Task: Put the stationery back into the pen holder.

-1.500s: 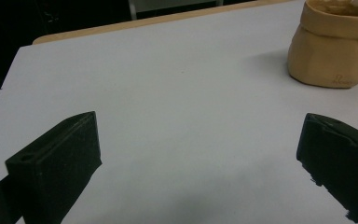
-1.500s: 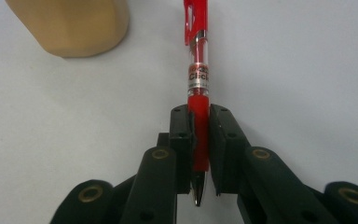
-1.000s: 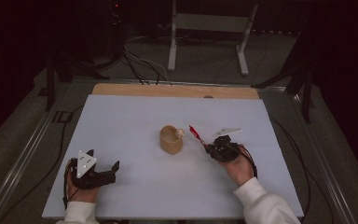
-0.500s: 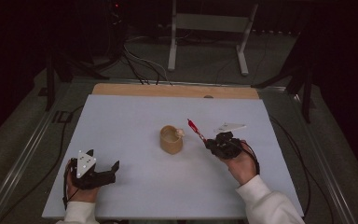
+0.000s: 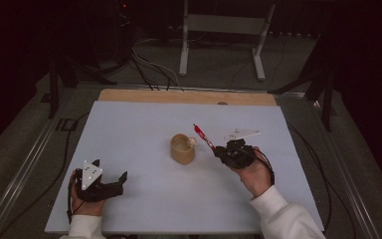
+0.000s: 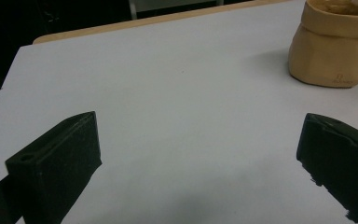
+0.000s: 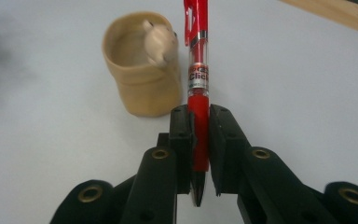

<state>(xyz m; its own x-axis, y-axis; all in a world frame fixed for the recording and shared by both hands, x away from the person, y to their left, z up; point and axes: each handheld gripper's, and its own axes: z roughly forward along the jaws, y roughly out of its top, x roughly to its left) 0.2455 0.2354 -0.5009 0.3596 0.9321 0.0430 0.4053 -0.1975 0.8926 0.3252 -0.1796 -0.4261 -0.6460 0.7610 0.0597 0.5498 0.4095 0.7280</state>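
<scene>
Red pen [image 7: 198, 93] is clamped between the right gripper [image 5: 227, 151] jaws, now lifted nearer the tan cup [image 5: 182, 149] ahead-left, suggesting insertion. Left gripper [image 5: 110, 180] rests released.

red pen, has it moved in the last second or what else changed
The right gripper, shut on the red pen, drifted slightly toward the table's far edge and nearer the tan cup, carrying the pen along. The cup and the open left gripper stayed put.
</scene>
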